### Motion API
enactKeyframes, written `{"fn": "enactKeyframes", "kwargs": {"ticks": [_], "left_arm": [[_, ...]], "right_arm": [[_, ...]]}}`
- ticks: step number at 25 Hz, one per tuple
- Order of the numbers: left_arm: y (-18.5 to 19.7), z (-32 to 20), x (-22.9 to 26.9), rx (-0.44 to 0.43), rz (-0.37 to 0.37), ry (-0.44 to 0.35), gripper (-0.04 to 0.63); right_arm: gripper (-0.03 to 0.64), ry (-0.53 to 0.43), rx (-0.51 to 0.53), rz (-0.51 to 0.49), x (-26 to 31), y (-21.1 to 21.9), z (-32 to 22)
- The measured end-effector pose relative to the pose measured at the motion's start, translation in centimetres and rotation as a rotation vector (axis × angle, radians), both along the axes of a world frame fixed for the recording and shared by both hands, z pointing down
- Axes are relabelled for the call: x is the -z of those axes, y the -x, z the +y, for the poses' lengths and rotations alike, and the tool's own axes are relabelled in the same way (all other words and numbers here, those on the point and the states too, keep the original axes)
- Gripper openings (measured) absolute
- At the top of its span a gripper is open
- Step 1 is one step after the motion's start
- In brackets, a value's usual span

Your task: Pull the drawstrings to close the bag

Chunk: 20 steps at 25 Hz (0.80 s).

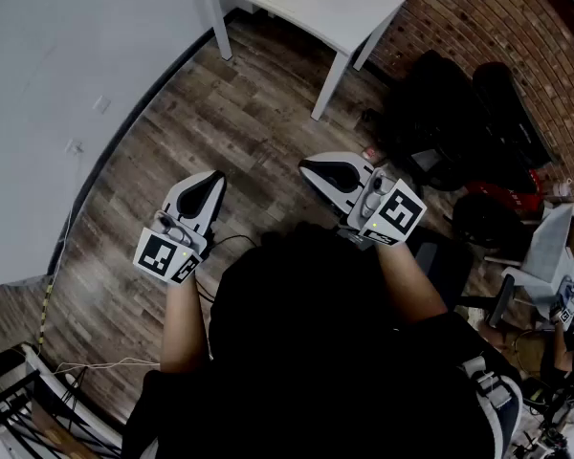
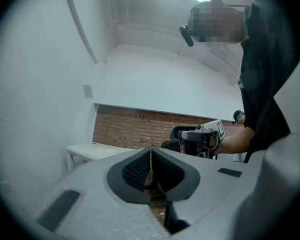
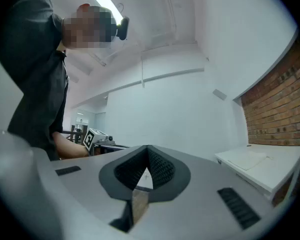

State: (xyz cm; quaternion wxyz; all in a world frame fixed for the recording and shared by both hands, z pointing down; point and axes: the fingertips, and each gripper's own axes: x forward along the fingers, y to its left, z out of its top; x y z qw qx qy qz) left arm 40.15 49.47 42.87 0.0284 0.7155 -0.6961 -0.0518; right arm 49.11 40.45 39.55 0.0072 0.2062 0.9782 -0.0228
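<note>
"Bag and drawstrings: where are they?"

"No view shows them. The head view has only wooden floor (image 1: 220,113) below the person, a white table (image 1: 306,3) farther off, and dark shapes (image 1: 440,113) heaped against the brick wall (image 1: 517,27), too murky to name. Whether the bag is among them cannot be told."

"And the grippers?"

"Both are held out in front of the person, well apart. The left gripper (image 1: 204,194) has its jaws clenched together with nothing between them. The right gripper (image 1: 330,172) is the same, its pads meeting on air. Each gripper view looks across the room past empty pads."

"So the pull has not begun. What would make it go well?"

"Probably this: the person finds the bag first, then lets both jaws apart before reaching. Each gripper should pinch one cord near the bag's mouth, deep between the ridged pads so it cannot slip. Then the two should draw outward in opposite directions, evenly, until the mouth gathers shut."
</note>
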Motion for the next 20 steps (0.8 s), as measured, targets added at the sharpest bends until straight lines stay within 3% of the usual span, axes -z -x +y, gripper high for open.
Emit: {"fn": "enactKeyframes", "kwargs": {"ticks": [20], "left_arm": [[0.7,0.4,0.6,0.019,0.030,-0.051,0.025]], "right_arm": [[0.006,-0.015,-0.066,0.010,0.8,-1.3,-0.6]]}}
